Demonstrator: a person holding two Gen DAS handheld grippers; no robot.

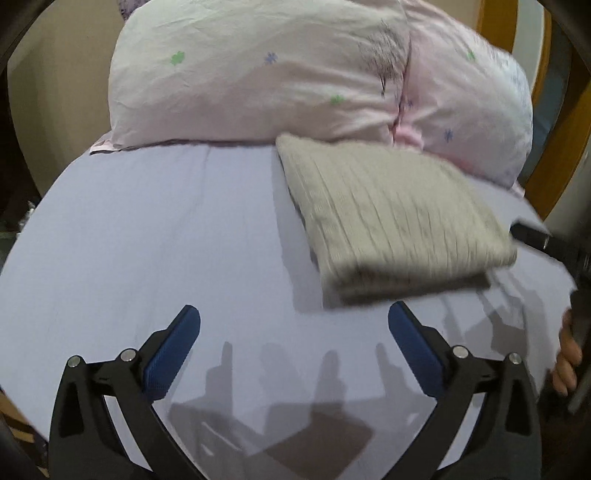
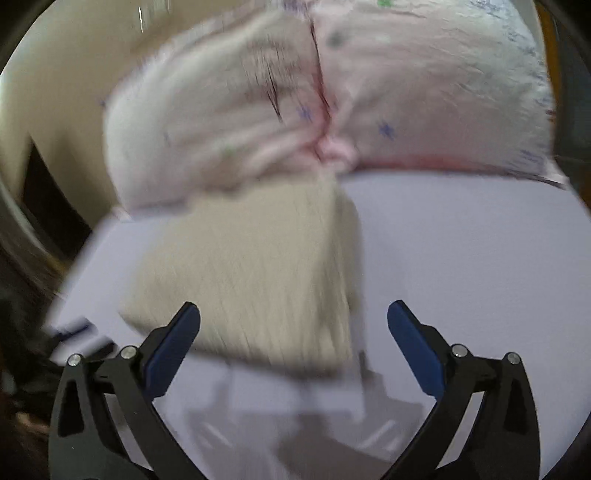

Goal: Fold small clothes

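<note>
A folded beige ribbed knit garment (image 1: 384, 218) lies on the lavender bed sheet (image 1: 147, 240), just in front of the pillows. My left gripper (image 1: 293, 321) is open and empty, hovering above the sheet a little short of the garment's near edge. In the right wrist view the same garment (image 2: 251, 273) appears blurred, ahead and slightly left of my right gripper (image 2: 293, 317), which is open and empty. The right gripper's dark body and the hand holding it show at the right edge of the left wrist view (image 1: 546, 240).
Two pink flowered pillows (image 1: 258, 74) lie side by side behind the garment; they also show in the right wrist view (image 2: 332, 92). A wooden bed frame (image 1: 495, 22) stands at the back right. The bed's left edge drops to a dark floor (image 1: 14, 206).
</note>
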